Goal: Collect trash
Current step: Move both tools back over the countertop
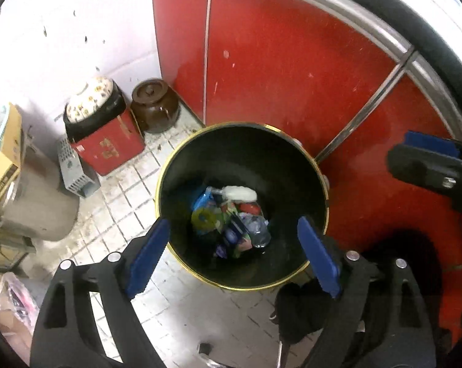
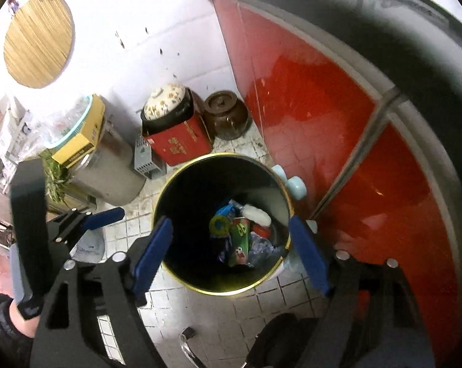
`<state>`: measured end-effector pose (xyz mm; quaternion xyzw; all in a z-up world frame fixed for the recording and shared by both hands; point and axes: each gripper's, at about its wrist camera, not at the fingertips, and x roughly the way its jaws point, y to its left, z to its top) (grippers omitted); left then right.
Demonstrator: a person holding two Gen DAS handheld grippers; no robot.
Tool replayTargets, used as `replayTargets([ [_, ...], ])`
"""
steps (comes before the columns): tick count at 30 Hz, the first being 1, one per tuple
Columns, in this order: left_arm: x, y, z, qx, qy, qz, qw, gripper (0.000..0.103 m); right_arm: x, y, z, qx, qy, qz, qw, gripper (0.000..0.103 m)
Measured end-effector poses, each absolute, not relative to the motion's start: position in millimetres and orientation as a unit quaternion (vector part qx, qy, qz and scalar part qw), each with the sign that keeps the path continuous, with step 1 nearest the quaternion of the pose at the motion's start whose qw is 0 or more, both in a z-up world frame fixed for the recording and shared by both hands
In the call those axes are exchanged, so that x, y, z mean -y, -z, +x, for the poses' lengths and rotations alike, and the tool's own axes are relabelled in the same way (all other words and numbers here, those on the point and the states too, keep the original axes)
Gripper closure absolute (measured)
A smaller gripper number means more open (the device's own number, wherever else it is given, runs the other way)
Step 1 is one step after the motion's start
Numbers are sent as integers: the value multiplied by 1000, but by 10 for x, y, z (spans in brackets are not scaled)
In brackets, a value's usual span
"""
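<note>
Left tongs [image 1: 234,254] agape, trash [image 1: 231,220] below

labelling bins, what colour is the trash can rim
Gold, around a black trash can; clearest in the left wrist view.

The mixed pile of colourful wrappers and bottles [image 1: 231,224] deep in the round black bin with a gold rim [image 1: 165,171] is too dark and jumbled to sort out. The writing on the yellow cardboard box [image 2: 77,144] is blurry. The picture's edge cuts off the pink plastic bag [image 1: 13,294].

Trash [image 1: 231,224] inside gold-rimmed black bin [image 1: 243,156]
</note>
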<state>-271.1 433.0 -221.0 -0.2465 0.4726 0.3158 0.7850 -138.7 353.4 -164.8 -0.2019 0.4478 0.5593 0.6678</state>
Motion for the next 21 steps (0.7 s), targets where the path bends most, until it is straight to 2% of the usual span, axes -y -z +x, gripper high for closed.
replayTargets([
  [3, -4191, 1956, -2659, -466, -328, -214, 794, 8, -3126, 1263, -1329, -423, -562, -181, 687, 23],
  [6, -3895, 1503, -2522, -440, -309, -177, 824, 7, -2558, 802, -1209, -389, -548, -147, 726, 16],
  [12, -3123, 755, -2001, -384, -222, -130, 887, 7, -1062, 136, -755, -343, -442, -82, 825, 12],
  [17, -2215, 457, -1311, -379, -116, -98, 913, 7, 264, -33, -460, -329, -301, -48, 894, 12],
  [21, -1374, 392, -803, -383, -36, -76, 920, 7, 1294, 78, -302, -335, -208, -5, 919, 12],
])
